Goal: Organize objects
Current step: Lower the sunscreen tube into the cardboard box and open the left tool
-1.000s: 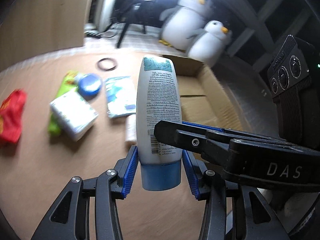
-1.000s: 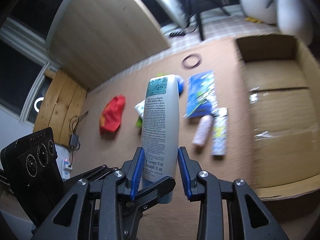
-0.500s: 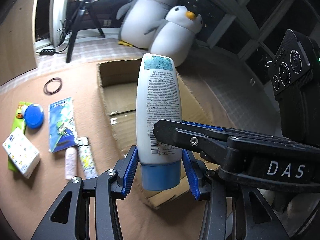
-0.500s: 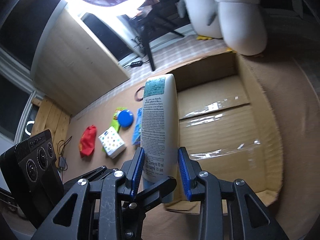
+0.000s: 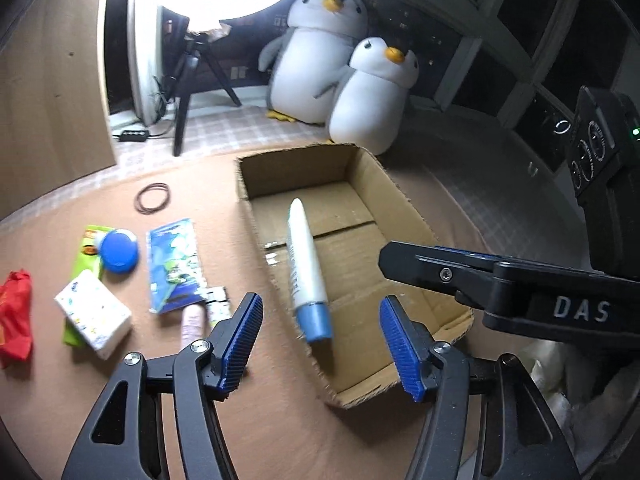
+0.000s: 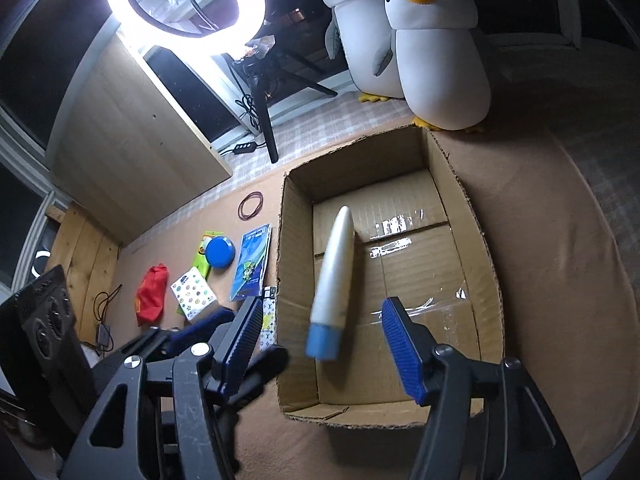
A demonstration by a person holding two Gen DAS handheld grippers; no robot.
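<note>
A white tube with a blue cap (image 5: 306, 268) is inside the open cardboard box (image 5: 404, 208), cap toward me, slightly blurred; it also shows in the right wrist view (image 6: 334, 280) within the box (image 6: 476, 248). My left gripper (image 5: 322, 344) is open and empty above the box's near left corner. My right gripper (image 6: 324, 346) is open and empty above the box's near edge. Part of the right gripper (image 5: 500, 292) crosses the left wrist view.
Left of the box on the brown mat lie a blue packet (image 5: 174, 264), a blue lid (image 5: 118, 250) on a green pack, a white tissue pack (image 5: 94, 314), a red pouch (image 5: 16, 316), small tubes (image 5: 192, 320) and rubber bands (image 5: 152, 198). Two plush penguins (image 6: 436, 52) stand behind the box.
Both grippers held the tube upright over the box; both have opened and the tube has dropped into the box, lying down.
</note>
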